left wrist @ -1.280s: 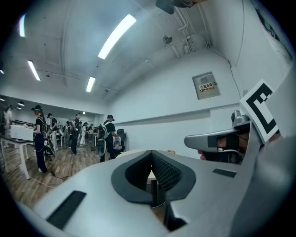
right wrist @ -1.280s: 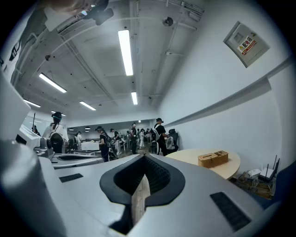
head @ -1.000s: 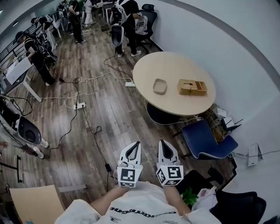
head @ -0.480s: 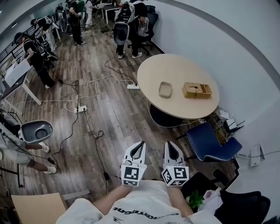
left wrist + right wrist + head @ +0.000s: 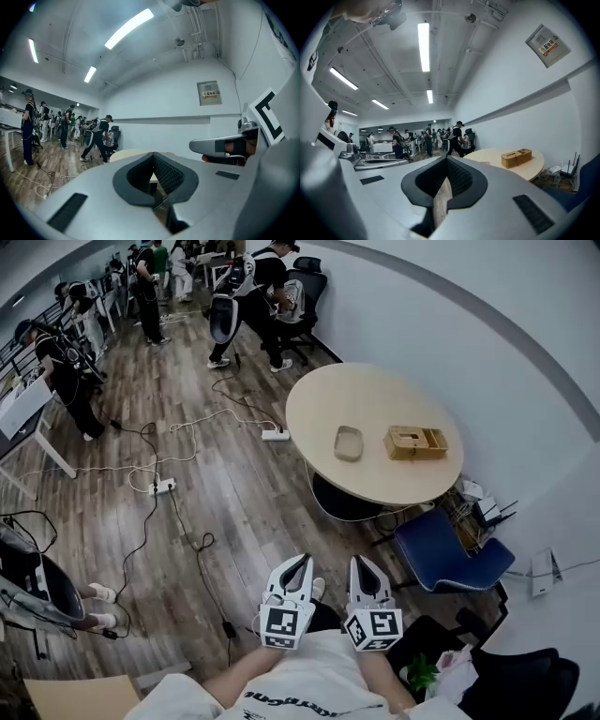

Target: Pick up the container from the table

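A round light-wood table (image 5: 309, 409) stands ahead by the white wall. On it lie a shallow beige container (image 5: 348, 442) and, to its right, a wooden box (image 5: 415, 442), which also shows as the wooden box (image 5: 516, 158) in the right gripper view. My left gripper (image 5: 301, 562) and right gripper (image 5: 361, 562) are held side by side near my body, far short of the table. Both are shut with nothing between the jaws. The left gripper (image 5: 153, 157) and right gripper (image 5: 446, 162) point roughly level across the room.
A blue chair (image 5: 450, 554) stands at the table's near right side and a dark chair (image 5: 342, 493) is tucked under it. Cables and a power strip (image 5: 275, 435) lie on the wooden floor. Several people (image 5: 244, 296) stand at the far end.
Both grippers have shifted slightly right and lower in the head view, still shut. The people at the far end have walked about. The table sits a little lower in the frame.
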`<state>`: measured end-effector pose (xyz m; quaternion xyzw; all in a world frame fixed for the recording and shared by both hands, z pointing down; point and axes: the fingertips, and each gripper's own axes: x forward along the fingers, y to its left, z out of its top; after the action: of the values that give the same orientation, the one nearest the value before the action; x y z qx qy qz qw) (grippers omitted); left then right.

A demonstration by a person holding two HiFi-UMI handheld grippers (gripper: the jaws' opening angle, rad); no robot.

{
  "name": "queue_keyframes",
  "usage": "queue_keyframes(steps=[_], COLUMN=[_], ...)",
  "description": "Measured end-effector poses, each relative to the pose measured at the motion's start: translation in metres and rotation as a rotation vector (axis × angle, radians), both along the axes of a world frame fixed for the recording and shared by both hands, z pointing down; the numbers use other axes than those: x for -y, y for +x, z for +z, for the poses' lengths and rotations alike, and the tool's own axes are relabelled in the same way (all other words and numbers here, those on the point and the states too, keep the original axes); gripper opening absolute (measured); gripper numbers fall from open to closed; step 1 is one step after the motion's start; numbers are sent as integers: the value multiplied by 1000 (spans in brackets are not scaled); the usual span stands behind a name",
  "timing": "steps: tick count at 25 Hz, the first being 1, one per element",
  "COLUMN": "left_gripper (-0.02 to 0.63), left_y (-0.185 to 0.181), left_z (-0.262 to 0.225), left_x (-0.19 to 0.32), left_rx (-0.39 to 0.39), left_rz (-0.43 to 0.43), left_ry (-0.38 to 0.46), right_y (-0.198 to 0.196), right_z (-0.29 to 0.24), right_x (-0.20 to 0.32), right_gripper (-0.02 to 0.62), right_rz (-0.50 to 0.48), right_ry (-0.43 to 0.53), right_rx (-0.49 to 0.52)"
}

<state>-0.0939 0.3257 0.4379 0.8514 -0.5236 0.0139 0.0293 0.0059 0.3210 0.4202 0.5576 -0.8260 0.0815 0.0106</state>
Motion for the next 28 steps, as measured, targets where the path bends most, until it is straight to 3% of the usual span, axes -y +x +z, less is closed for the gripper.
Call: queue_keyframes(steps=[7,22,28], left_gripper=[15,15,15], left_y=[9,56,76], left_z=[13,4,4], left_x=[46,253,324], left_rx=[31,75,19], left_rz=[29,71,35], left_ry=[1,19,-22], right_y=[3,55,74], right_z=[18,2,6], right_x=[52,268,332], right_gripper=[32,32,32], right_rz=[-7,35,21], right_ry=[-16,-13,-16], right_rx=[22,96,67])
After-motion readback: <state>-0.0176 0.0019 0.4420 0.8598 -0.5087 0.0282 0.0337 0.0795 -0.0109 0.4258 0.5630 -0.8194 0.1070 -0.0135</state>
